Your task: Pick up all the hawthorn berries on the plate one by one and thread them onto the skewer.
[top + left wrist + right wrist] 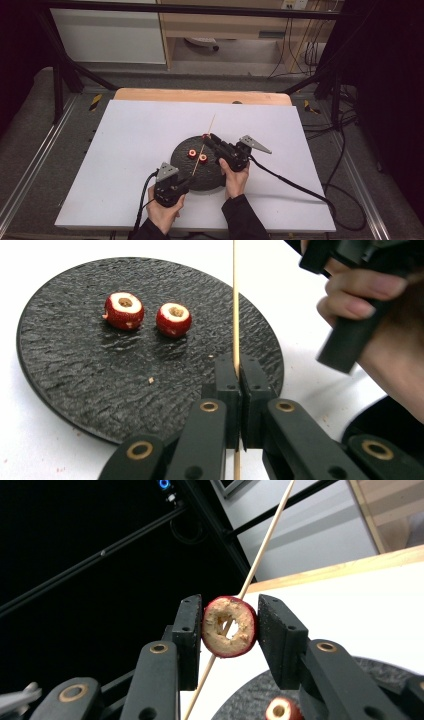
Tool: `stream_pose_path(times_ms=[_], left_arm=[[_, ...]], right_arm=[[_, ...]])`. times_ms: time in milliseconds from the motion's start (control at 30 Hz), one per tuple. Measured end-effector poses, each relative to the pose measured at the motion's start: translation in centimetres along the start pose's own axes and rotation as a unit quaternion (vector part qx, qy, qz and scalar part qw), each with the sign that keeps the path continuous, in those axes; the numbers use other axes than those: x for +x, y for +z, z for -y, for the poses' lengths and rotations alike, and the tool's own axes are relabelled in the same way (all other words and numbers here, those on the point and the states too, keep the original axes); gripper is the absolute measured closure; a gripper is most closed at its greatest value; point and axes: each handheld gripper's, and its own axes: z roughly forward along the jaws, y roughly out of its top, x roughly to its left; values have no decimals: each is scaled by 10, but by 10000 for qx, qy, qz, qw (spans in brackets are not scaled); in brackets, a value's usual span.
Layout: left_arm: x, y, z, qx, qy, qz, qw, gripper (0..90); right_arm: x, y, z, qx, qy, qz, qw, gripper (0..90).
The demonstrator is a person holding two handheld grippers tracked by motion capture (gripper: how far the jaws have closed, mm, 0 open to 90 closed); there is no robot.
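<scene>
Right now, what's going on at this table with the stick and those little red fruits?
A person is threading cored red fruit onto a thin wooden skewer. The left gripper has its jaws shut on the skewer near its lower end, holding it slanted over the black round plate. The right gripper clamps one fruit piece, and the skewer passes through its hollow core. Two more pieces wait on the plate.

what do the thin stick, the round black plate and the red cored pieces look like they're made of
Thin stick: probably bamboo or wood; pale tan, matte, straight and slender.
Round black plate: looks like slate or stone-look ceramic; dark, with a rippled, slightly glossy surface.
Red cored pieces: seem to be real fruit, perhaps hawthorn; shiny red skin, pale crumbly flesh around a bored hole, as on the one in the right gripper.
</scene>
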Motion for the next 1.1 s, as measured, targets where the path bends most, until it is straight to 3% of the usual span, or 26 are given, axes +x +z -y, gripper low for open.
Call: stream_pose_path(times_ms=[233, 700, 967, 1100], left_arm=[[2, 5, -8, -48, 118, -26, 9999, 884], [10, 8, -8, 16, 323, 21, 9995, 885], [17, -3, -7, 96, 492, 41, 9987, 886], [24, -12, -7, 184, 637, -23, 9978, 885]], right_arm=[[6, -3, 13, 265, 17, -33, 9996, 635], [10, -6, 25, 473, -77, -35, 9988, 623], [10, -9, 16, 694, -213, 41, 9974, 380], [8, -11, 10, 980, -404, 148, 9943, 256]])
